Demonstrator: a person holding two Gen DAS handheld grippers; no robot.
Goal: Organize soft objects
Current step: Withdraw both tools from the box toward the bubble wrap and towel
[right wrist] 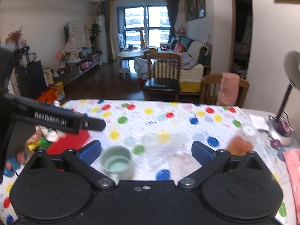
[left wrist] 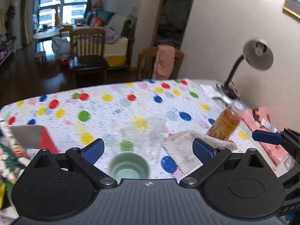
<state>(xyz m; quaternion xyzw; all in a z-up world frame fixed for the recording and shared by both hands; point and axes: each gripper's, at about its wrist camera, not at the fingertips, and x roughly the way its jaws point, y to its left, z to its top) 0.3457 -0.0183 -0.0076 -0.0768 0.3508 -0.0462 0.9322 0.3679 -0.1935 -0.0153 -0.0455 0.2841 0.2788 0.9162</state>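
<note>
The left gripper (left wrist: 148, 150) has its blue ribbed pads spread wide and holds nothing; the right gripper (right wrist: 146, 152) is spread just as wide, also empty. Both have matte black plastic arms with round pivot housings.

Just below the left gripper's gap stands a pale green glazed cup (left wrist: 129, 167), round and open-topped. Beyond it lies a crumpled sheet of clear bubble wrap (left wrist: 150, 133), lumpy and see-through, flat on the table near the middle. Touching its right edge is a grey-white fuzzy cloth (left wrist: 189, 148), roughly triangular, partly behind the left gripper's right pad.

Past the cloth stands a clear plastic bottle (left wrist: 226, 124) of amber drink with an orange label; the writing on it is too blurred to read. A pink folded fabric (left wrist: 262, 131) lies at the right edge. A red box (left wrist: 47, 140) sits to the left.

The tablecloth (left wrist: 105, 112) is smooth and white with coloured dots. A desk lamp (left wrist: 257, 55) with a dome shade and bent neck stands at the far right.

In the right wrist view, the left gripper's black side bar reads "GenRobot.AI".
</note>
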